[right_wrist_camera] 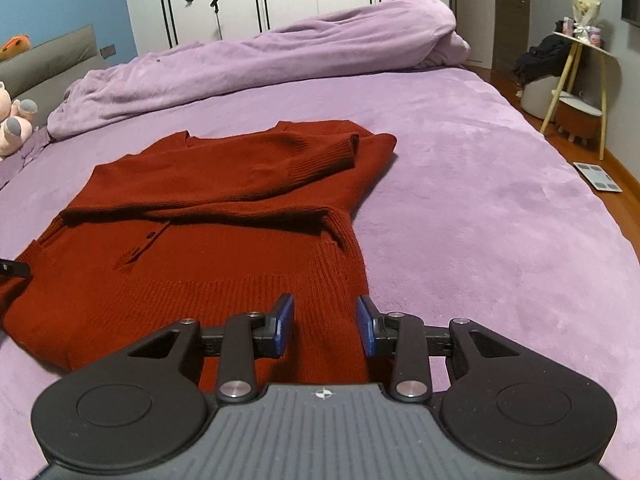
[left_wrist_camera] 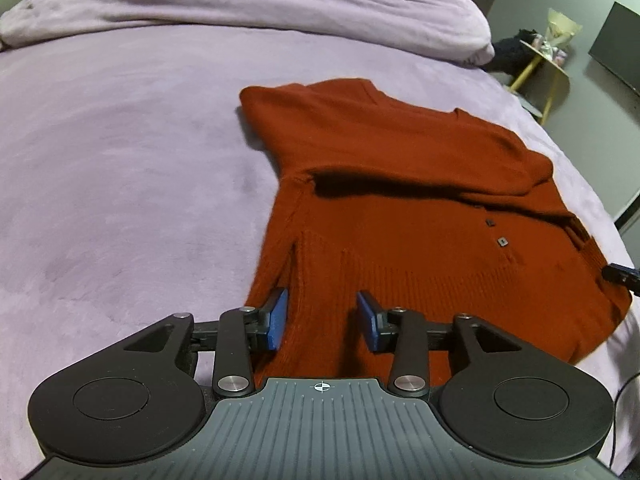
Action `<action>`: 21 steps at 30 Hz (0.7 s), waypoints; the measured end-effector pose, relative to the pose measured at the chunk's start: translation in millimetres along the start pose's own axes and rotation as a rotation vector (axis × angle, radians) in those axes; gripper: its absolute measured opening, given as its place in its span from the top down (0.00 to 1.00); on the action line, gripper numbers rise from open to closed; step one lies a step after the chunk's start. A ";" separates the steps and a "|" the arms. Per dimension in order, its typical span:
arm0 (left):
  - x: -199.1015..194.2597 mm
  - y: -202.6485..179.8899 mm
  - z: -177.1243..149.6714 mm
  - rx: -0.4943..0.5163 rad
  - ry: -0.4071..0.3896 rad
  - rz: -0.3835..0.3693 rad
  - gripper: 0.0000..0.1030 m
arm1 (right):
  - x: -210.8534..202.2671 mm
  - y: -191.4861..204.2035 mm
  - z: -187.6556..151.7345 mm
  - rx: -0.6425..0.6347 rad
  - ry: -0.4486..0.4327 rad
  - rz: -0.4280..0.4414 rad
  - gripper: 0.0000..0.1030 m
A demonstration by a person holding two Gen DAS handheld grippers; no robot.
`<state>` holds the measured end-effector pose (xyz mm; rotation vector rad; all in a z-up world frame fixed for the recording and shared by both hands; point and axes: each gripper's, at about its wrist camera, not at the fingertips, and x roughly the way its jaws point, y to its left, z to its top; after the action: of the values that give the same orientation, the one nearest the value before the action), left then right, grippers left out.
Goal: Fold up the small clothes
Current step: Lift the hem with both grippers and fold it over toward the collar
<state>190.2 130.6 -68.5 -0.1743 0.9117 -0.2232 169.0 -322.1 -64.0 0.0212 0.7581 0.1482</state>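
A rust-red knit sweater (left_wrist_camera: 400, 208) lies flat on the purple bed, both sleeves folded across its chest; it also shows in the right wrist view (right_wrist_camera: 224, 216). My left gripper (left_wrist_camera: 322, 320) is open, its blue pads straddling the ribbed hem at the sweater's left bottom corner. My right gripper (right_wrist_camera: 325, 322) is open, its pads straddling the hem at the right bottom corner. Each gripper's tip shows at the edge of the other view: the right gripper (left_wrist_camera: 622, 274) and the left gripper (right_wrist_camera: 14, 269).
A purple sheet (right_wrist_camera: 480, 200) covers the bed, with a bunched purple duvet (right_wrist_camera: 260, 60) at the far side. A plush toy (right_wrist_camera: 14, 120) sits at the far left. A side table (right_wrist_camera: 580, 60) and a floor scale (right_wrist_camera: 598, 176) stand right of the bed.
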 end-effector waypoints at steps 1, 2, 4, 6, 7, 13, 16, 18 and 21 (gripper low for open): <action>0.2 0.6 1.2 -0.006 0.003 -0.006 0.60 | 2.4 0.0 1.0 -0.005 0.007 -0.009 0.68; 0.1 0.4 2.4 -0.009 0.003 -0.010 0.61 | 3.8 -0.4 1.5 -0.005 0.009 -0.013 0.68; 0.9 -0.8 2.7 0.000 0.006 -0.009 0.62 | 6.9 0.0 2.6 -0.011 0.014 -0.016 0.68; 3.1 -3.9 2.5 0.022 0.011 0.011 0.70 | 8.2 2.3 3.2 -0.028 0.017 -0.018 0.73; 4.0 -5.4 2.4 0.032 0.013 0.023 0.71 | 8.1 4.4 3.1 -0.042 0.017 -0.023 0.83; 0.0 -1.1 5.0 -0.026 -0.004 -0.005 0.92 | -1.1 12.3 1.5 -0.083 -0.033 -0.015 0.93; -4.4 1.2 6.1 -0.056 -0.021 -0.043 0.93 | -8.0 5.7 2.3 -0.023 -0.074 0.020 0.93; -9.1 0.1 7.0 -0.066 -0.033 -0.053 0.93 | -12.7 4.8 4.6 -0.007 -0.094 0.018 0.93; -17.6 -2.7 9.8 -0.069 -0.067 -0.073 0.93 | -18.3 4.3 11.9 0.014 -0.123 0.038 0.93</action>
<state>187.3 133.2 -48.5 -0.2780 0.8474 -0.2518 163.5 -320.0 -42.6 0.0577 0.6364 0.1763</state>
